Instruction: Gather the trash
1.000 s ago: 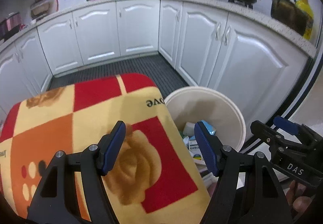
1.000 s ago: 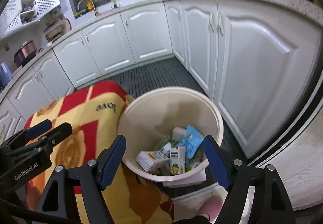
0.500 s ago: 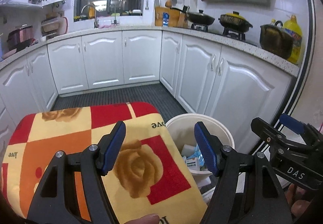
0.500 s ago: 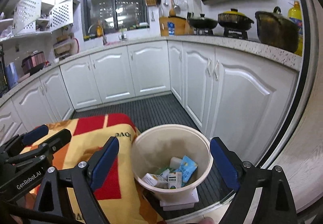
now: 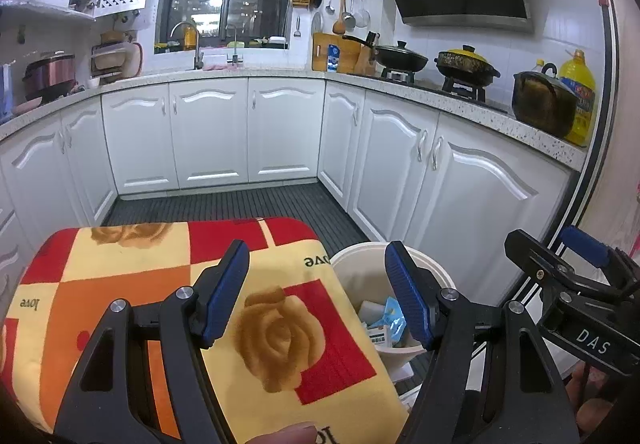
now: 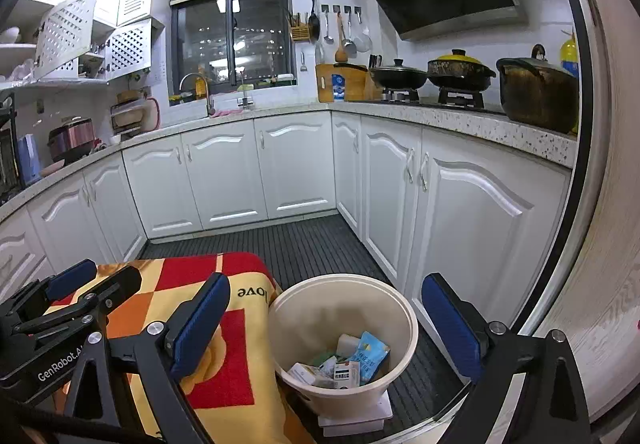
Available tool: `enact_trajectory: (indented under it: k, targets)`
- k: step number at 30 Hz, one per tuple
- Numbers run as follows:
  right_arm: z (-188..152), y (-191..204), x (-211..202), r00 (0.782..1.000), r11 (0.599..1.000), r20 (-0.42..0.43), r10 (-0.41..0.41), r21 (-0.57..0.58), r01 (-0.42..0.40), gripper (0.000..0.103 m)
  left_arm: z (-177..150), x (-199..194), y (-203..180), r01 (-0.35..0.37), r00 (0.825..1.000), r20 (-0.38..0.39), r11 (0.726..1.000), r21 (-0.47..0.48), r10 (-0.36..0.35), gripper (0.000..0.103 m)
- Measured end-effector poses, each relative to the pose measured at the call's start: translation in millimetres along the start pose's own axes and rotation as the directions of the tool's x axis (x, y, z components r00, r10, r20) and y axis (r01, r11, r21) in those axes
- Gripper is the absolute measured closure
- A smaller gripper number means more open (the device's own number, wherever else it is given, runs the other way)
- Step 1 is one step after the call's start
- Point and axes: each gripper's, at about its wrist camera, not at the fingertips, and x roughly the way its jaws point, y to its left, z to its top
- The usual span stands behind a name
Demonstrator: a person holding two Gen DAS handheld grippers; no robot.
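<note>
A cream round bin (image 6: 406, 318) stands on the dark floor beside a table and shows in the left wrist view (image 5: 348, 264) too. It holds several pieces of trash (image 6: 348, 362): small boxes and a blue packet (image 6: 370, 356). My right gripper (image 6: 326, 328) is open and empty, raised above the bin. My left gripper (image 5: 318, 294) is open and empty, over the right edge of a table covered with a red, orange and yellow cloth (image 5: 132, 284).
White kitchen cabinets (image 6: 288, 171) run around the back and right. A speckled counter (image 6: 460, 119) carries pots and a stove. A dark slatted floor mat (image 6: 304, 244) lies ahead. The bin stands on a white base (image 6: 356, 418).
Both grippers have risen and tilted up, so the bin and table look smaller and lower and more of the kitchen shows. Both stay open and empty.
</note>
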Motion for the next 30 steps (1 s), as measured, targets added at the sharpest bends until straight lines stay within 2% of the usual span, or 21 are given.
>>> enact_trajectory:
  k: [30]
  targets:
    - [1.0,1.8,-0.5,1.0,1.0,0.007,-0.009,0.004,0.009,0.005,-2.7,1.8,1.0,-0.022,1.0,0.007,1.0,0.008,0.022,0.033]
